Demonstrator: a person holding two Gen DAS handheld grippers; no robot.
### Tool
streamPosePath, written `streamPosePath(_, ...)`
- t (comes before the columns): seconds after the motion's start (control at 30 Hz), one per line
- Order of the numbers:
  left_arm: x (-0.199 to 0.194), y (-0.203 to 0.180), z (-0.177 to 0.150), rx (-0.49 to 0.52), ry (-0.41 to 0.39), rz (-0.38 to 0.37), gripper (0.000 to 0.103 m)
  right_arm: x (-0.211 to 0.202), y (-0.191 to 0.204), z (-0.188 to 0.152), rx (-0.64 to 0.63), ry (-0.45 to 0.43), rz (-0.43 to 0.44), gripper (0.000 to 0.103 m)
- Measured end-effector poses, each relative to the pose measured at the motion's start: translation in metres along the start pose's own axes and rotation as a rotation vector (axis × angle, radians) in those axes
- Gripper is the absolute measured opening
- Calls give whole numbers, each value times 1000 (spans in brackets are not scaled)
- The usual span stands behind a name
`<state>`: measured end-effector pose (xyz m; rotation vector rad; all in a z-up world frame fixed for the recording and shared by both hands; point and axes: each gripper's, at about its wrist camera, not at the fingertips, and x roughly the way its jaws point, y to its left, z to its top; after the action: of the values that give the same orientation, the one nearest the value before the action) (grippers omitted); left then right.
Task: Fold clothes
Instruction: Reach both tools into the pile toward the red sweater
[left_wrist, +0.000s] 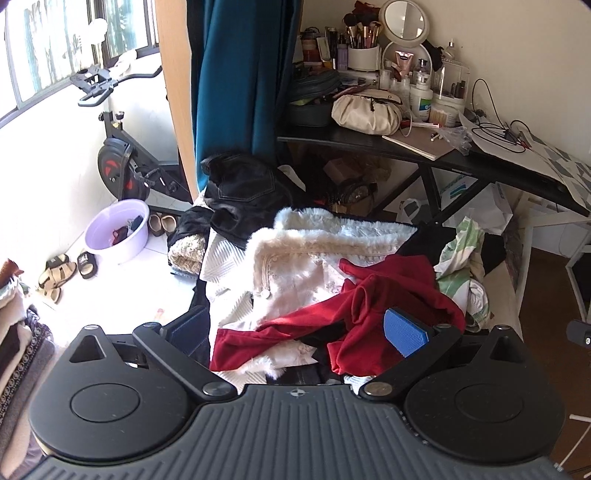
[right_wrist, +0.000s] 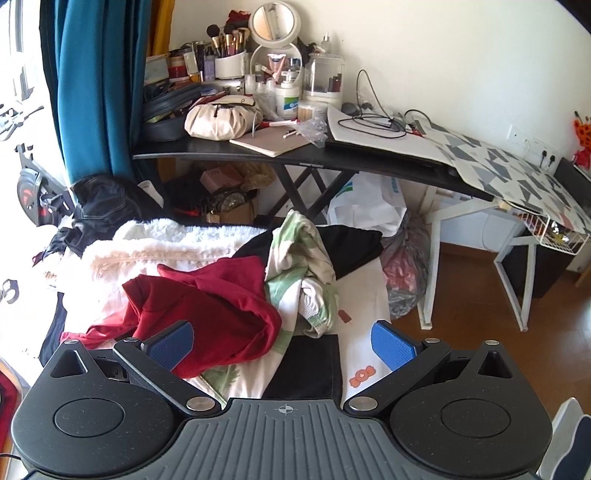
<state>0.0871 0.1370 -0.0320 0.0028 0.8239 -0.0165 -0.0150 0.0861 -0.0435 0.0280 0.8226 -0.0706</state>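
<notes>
A heap of clothes lies on the bed. On top is a crumpled dark red garment (left_wrist: 373, 310) (right_wrist: 207, 302). Behind it lies a white furry garment (left_wrist: 306, 254) (right_wrist: 155, 243), with black jeans (left_wrist: 240, 188) (right_wrist: 107, 203) at the far left. A green-and-white patterned garment (left_wrist: 461, 258) (right_wrist: 303, 269) sits to the right, beside a black one (right_wrist: 351, 247). My left gripper (left_wrist: 295, 332) hovers open just above the red garment, its blue pads (left_wrist: 402, 332) wide apart. My right gripper (right_wrist: 282, 349) is open too, over a black cloth strip (right_wrist: 306, 365) at the red garment's right edge.
A black desk (right_wrist: 332, 162) crowded with cosmetics, a mirror and cables stands behind the bed. A teal curtain (left_wrist: 243, 74) hangs at the left. An exercise bike (left_wrist: 118, 162), a purple basin (left_wrist: 118, 229) and sandals sit on the floor left. Bags (right_wrist: 402, 277) lie under the desk.
</notes>
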Motion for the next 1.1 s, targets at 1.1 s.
streamPosePath(1.1, 121, -84, 28, -16, 88, 24, 102, 203, -75, 62, -109, 109, 211, 98)
